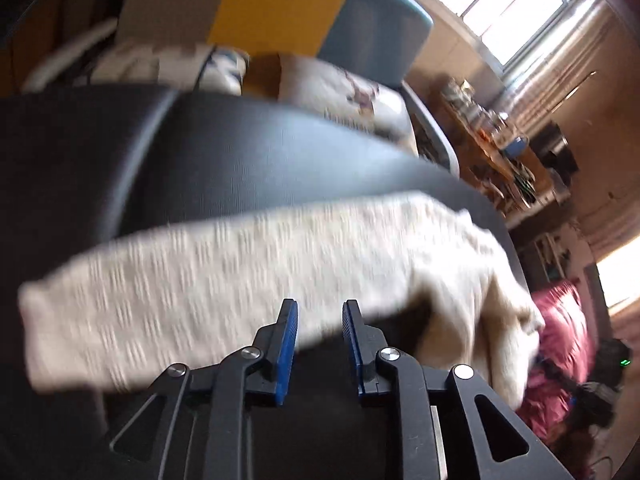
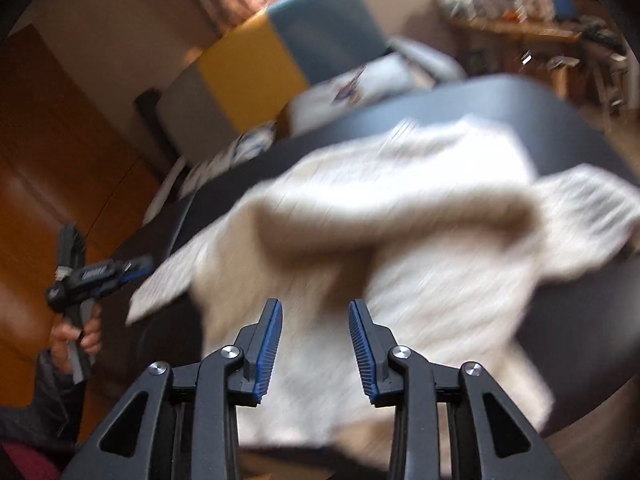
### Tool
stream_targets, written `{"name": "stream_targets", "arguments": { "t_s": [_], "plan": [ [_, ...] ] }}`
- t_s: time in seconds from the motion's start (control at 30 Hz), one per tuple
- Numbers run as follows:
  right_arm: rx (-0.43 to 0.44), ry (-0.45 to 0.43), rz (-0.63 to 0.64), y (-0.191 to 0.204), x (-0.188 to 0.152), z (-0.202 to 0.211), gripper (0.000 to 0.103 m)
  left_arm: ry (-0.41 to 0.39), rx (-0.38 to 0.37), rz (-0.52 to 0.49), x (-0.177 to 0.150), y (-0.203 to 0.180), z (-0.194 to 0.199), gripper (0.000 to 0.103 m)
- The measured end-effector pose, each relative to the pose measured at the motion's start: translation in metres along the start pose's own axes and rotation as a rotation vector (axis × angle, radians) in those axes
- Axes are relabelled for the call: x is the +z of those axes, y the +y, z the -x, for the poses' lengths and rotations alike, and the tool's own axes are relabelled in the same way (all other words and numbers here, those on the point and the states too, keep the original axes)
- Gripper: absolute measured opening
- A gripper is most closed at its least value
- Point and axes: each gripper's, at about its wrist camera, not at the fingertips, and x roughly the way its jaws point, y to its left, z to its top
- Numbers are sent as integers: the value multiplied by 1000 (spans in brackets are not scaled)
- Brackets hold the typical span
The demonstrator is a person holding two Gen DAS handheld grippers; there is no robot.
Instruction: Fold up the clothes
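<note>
The dark round table [image 1: 248, 160] serves as the landmark. Behind its far edge stands a panel in grey, yellow [image 1: 280, 4] and blue bands, and just before that panel lies pale bedding [image 1: 340, 88] with a small printed motif (too blurred to read). To the table's right, near a bright window [image 1: 508, 4], a wooden shelf [image 1: 496, 148] carries cluttered jars and boxes. Lower right of the table sits a pink quilted bundle [image 1: 560, 344]. To the table's left is a brown wooden door [image 2: 52, 160].
</note>
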Motion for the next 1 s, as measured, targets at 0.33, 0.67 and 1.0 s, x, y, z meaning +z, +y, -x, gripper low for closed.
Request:
{"name": "stream_targets", "arguments": {
  "t_s": [0.33, 0.67, 1.0],
  "plan": [
    [-188, 40, -216, -170, 134, -58, 44, 40, -3, -340, 73, -83, -121, 42],
    [-204, 215, -179, -187, 113, -106, 44, 140, 54, -437, 83, -114, -226, 58],
    [-324, 109, 222, -80, 139, -84, 12, -14, 84, -401, 77, -110, -206, 9]
  ]
}}
